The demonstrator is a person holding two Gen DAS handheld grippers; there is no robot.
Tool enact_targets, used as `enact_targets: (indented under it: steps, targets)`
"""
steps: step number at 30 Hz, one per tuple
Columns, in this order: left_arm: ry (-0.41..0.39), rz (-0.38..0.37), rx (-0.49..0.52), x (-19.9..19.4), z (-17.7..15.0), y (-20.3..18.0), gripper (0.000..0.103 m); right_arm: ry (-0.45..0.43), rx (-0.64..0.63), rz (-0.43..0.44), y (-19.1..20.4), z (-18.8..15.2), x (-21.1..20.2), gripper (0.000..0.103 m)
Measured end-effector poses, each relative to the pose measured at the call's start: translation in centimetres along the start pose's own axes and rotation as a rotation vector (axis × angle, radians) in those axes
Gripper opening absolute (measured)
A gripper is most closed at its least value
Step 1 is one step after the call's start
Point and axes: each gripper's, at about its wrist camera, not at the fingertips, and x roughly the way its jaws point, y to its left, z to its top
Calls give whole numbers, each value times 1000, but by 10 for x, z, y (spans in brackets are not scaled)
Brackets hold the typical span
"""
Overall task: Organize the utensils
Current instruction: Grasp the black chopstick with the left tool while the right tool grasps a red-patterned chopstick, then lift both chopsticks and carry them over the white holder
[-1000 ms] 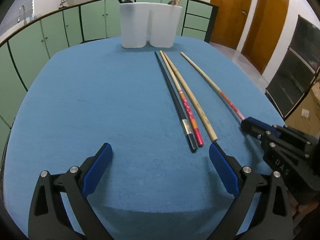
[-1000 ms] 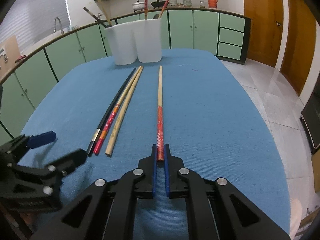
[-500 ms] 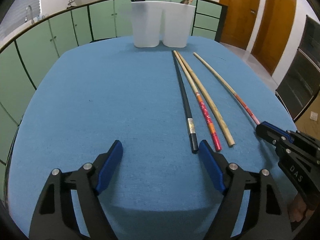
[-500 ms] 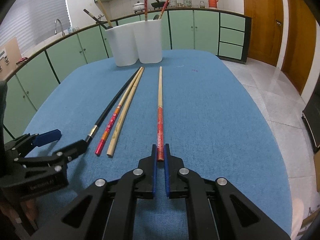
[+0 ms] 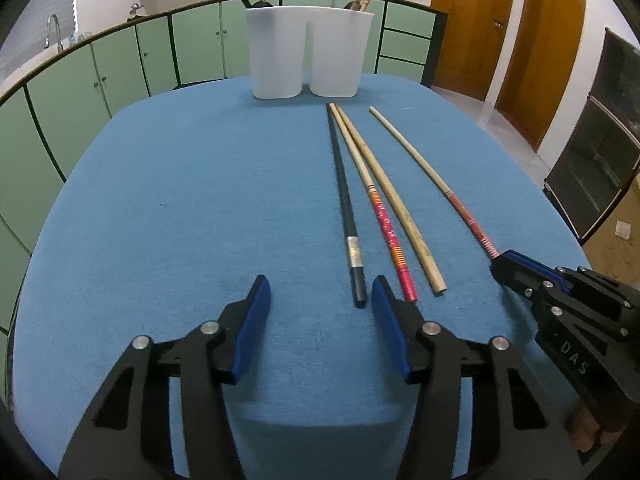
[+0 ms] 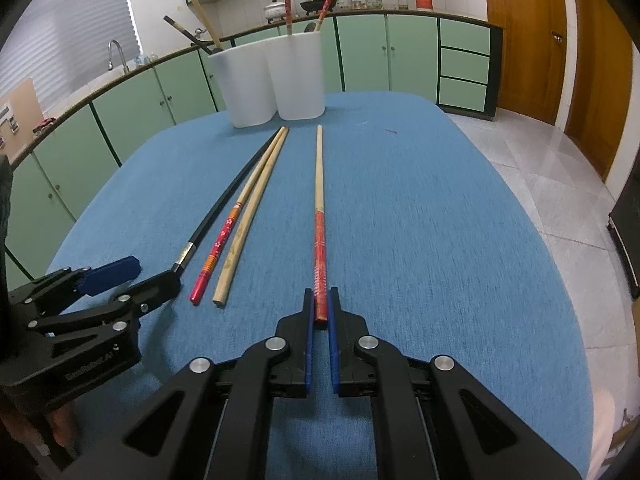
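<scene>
Four chopsticks are being counted on the blue tablecloth (image 5: 160,220): the red-ended chopstick (image 6: 320,248) is being clamped by the right gripper (image 6: 319,312), the black chopstick (image 5: 347,216) is being closed on, untouched, by the left gripper (image 5: 320,304), two lying between, beyond them two white holders (image 5: 308,52), green cabinets (image 5: 120,60) farthest.

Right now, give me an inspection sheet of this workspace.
Surface: blue cloth-covered table, flat.
Job's things: black chopstick, red-patterned chopstick and plain bamboo chopstick lie side by side; a red-handled chopstick lies apart. White twin holder stands at the far end with chopsticks in it.
Clutter: nothing seen.
Grippers: left gripper closing, black chopstick's end between its pads, not yet pressed; right gripper shut on the red-handled chopstick.
Cables: nothing seen.
Surroundings: green cabinets, wooden doors.
</scene>
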Motion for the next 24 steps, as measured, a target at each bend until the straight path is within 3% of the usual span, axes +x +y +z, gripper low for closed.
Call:
enact_targets:
  steps: [7,11,18,24]
  targets:
    - [-5,-11,10,1,0,-11,30,-5,-2,-2,1,-2,1,6]
    - [-4,-23,-9,1,1,-9,6,-6,3,2,1,-2,1,6]
    - [-23,-39,-18,-12,6,-3,6,-46,-14,-8,0,4,-13,6]
    - [-155,-26,-18,-54,29,6,6,-135,-40,0,0,21,-43,6]
